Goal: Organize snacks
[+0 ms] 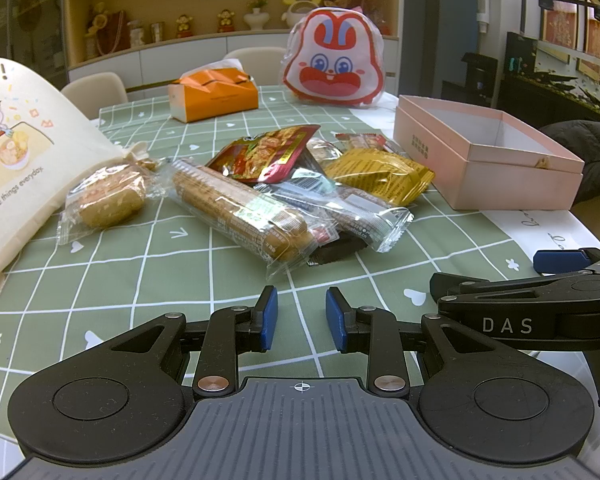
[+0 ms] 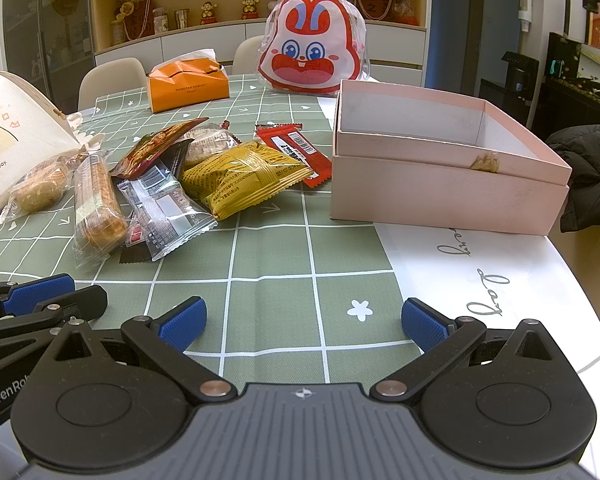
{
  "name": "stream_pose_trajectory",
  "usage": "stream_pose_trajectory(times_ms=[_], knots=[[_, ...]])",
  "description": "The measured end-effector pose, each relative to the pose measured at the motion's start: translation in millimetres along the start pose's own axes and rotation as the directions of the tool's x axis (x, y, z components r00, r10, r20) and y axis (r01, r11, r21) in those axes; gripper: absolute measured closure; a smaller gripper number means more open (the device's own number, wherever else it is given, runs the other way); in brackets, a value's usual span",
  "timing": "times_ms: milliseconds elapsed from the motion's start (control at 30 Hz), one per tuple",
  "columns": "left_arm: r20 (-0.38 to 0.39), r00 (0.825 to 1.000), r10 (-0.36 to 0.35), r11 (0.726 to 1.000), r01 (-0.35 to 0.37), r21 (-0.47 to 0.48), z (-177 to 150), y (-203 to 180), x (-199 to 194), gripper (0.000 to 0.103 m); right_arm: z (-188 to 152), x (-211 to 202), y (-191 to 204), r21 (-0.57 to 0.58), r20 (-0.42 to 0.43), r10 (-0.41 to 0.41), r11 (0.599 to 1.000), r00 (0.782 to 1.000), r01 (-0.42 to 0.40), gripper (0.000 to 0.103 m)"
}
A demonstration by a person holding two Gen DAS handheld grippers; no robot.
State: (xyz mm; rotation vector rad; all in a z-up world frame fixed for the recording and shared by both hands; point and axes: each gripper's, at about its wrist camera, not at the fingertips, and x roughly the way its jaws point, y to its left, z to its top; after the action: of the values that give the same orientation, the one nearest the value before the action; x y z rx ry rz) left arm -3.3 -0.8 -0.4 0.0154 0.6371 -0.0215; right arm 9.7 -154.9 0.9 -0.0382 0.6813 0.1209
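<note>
I note the left tongs [image 1: 301, 318] hovering low over the tabletop [image 1: 100, 292], parted by a narrow gap and holding nothing. The right tongs [image 2: 304, 325] sit beside them, spread wide and also bare. Ahead of both lies the snack pile [image 2: 172, 184]: clear-wrapped biscuits [image 1: 236, 208], a red pouch [image 1: 268, 154] on top, a yellow pack [image 2: 244, 178] at its right edge. Right of the pile stands the open pink box [image 2: 452, 184]; I see nothing inside it.
</note>
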Motion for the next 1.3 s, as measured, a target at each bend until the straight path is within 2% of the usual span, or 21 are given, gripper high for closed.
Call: stream_pose_trajectory(times_ms=[500, 600, 733, 800, 867, 967, 1033, 1067, 1100, 1200, 1300], knots=[[0.000, 1.000, 0.001, 1.000, -0.001, 0.001, 0.1, -0.4, 0.0, 0.071, 0.0, -0.1, 0.3, 0.000, 0.000, 0.000, 1.000, 1.000, 0.000, 0.000], [0.001, 1.000, 0.002, 1.000, -0.002, 0.025, 2.6, -2.3, 3.5, 0.074, 0.4, -0.3, 1.4, -0.006, 0.000, 0.003, 1.000, 1.000, -0.003, 0.000], [-0.010, 0.998, -0.064, 0.997, 0.064, 0.038, 4.9, 8.5, 3.1, 0.072, 4.5, 2.0, -1.0, -0.020, -0.013, 0.029, 0.999, 1.000, -0.029, 0.000], [-0.011, 0.994, -0.113, 0.994, 0.113, 0.008, 11.8, 23.4, -0.7, 0.072, 6.8, -0.2, -5.6, -0.046, -0.052, 0.058, 0.997, 0.997, -0.061, 0.000], [0.039, 0.991, -0.130, 0.991, 0.131, -0.011, 26.7, 45.0, -6.8, 0.072, 7.0, -4.3, -7.2, -0.060, -0.080, 0.069, 0.995, 0.994, -0.074, 0.000], [0.106, 0.990, -0.090, 0.994, 0.096, -0.045, 56.3, 85.5, -8.4, 0.072, 15.9, -1.5, -5.5, -0.063, -0.150, 0.057, 0.996, 0.987, -0.067, 0.000], [0.109, 0.992, -0.062, 0.994, 0.071, -0.078, 77.9, 118.7, 0.9, 0.072, 27.6, 5.1, -2.5, -0.098, -0.223, 0.076, 0.990, 0.972, -0.100, 0.000], [0.099, 0.994, -0.046, 0.994, 0.055, -0.095, 87.6, 135.3, 9.2, 0.072, 35.4, 9.7, 0.5, -0.130, -0.268, 0.091, 0.983, 0.959, -0.130, 0.002], [0.092, 0.995, -0.031, 0.993, 0.041, -0.112, 95.5, 149.0, 17.4, 0.073, 41.3, 10.5, 4.4, -0.149, -0.281, 0.087, 0.980, 0.956, -0.133, 0.010], [0.099, 0.995, 0.033, 0.987, -0.017, -0.159, 115.9, 183.4, 46.1, 0.073, 59.1, -5.3, 28.7, -0.239, -0.167, 0.073, 0.964, 0.983, -0.113, 0.011], [0.102, 0.994, 0.025, 0.988, -0.009, -0.152, 126.2, 199.0, 70.0, 0.073, 84.6, -20.0, 55.5, -0.275, -0.052, 0.125, 0.952, 0.991, -0.134, 0.010]])
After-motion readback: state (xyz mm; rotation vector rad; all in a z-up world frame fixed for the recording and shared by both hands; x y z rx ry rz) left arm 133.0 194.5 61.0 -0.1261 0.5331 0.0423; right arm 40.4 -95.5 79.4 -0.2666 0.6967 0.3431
